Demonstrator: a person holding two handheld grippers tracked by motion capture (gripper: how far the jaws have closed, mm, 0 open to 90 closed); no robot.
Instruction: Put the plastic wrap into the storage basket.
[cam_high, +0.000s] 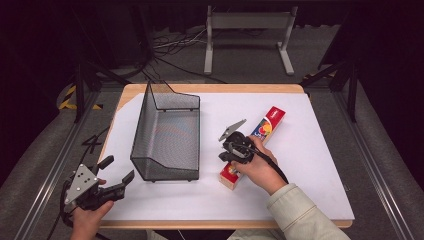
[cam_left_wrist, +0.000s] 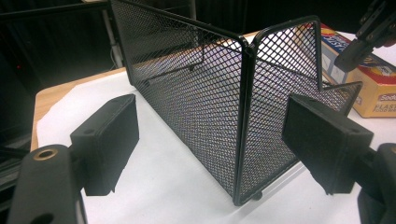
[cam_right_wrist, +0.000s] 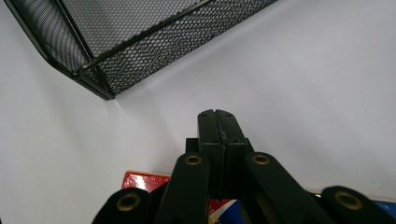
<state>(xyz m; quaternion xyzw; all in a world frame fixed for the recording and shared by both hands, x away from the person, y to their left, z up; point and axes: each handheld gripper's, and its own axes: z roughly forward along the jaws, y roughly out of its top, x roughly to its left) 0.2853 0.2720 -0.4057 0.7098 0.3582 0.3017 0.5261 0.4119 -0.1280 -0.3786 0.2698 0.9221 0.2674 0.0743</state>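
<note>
— Where's the overhead camera looking from?

— High on the person's side, facing forward and down over the white-covered wooden table (cam_high: 310, 150), well back from it.

— And the two riding cameras?

— The left one sits low near the table's corner, looking level at the black wire-mesh basket (cam_left_wrist: 224, 98) from close by. The right one points steeply down at the white cover, catching that basket's corner (cam_right_wrist: 100, 65). All three share the basket (cam_high: 167, 135).
</note>
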